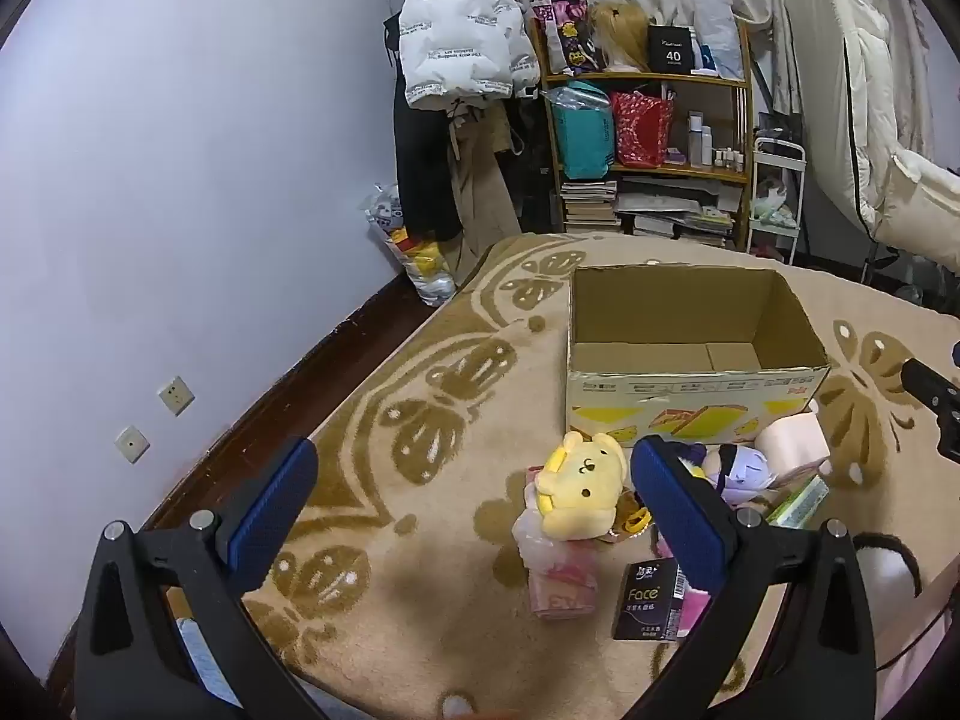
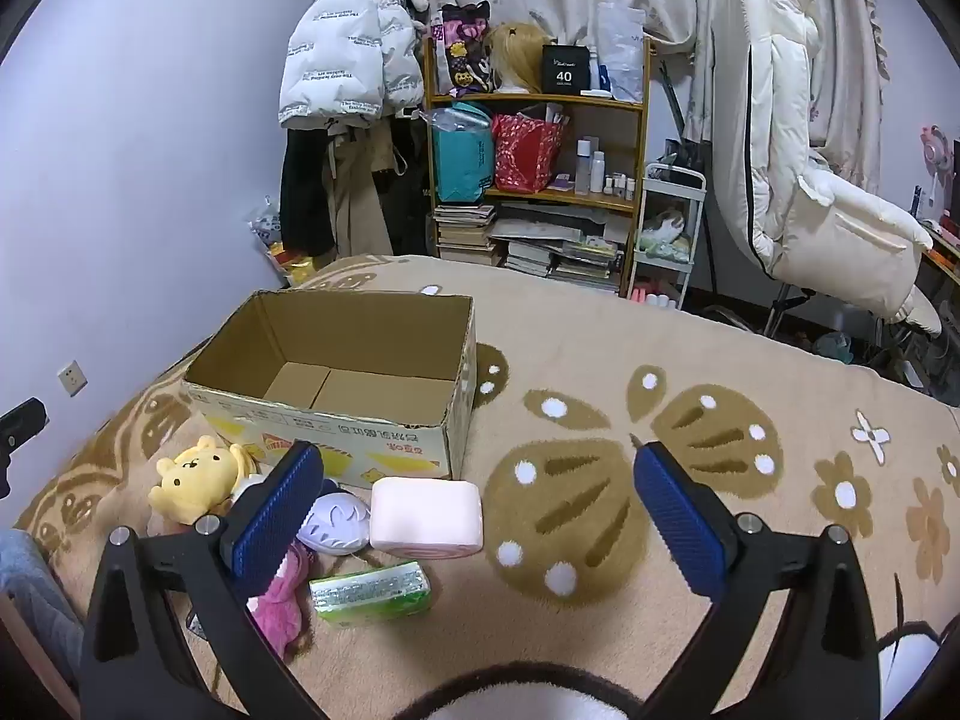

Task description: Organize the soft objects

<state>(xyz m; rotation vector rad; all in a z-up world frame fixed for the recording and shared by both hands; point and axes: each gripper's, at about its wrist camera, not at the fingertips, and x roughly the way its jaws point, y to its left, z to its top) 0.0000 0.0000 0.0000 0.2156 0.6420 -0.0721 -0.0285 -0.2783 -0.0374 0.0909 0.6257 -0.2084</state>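
Note:
An empty cardboard box (image 1: 696, 396) (image 2: 336, 420) stands open on the patterned blanket. In front of it lies a pile of soft things: a yellow plush dog (image 1: 585, 489) (image 2: 192, 480), a purple-haired plush doll (image 1: 741, 471) (image 2: 336, 522), a pink cushion block (image 1: 792, 444) (image 2: 426, 516), a green tissue pack (image 2: 372, 591), a pink cloth (image 2: 279, 600) and a black tissue pack (image 1: 648, 603). My left gripper (image 1: 471, 504) hovers open above the blanket, left of the pile. My right gripper (image 2: 474, 510) hovers open, the pink block seen between its fingers but apart from them.
The blanket (image 2: 600, 372) covers a bed beside the pale wall (image 1: 180, 180). Behind it stand a wooden shelf (image 1: 648, 120) full of bags and books, hanging coats (image 1: 456, 48) and a white padded chair (image 2: 810, 180). A pink wrapped pack (image 1: 561, 582) lies under the yellow plush.

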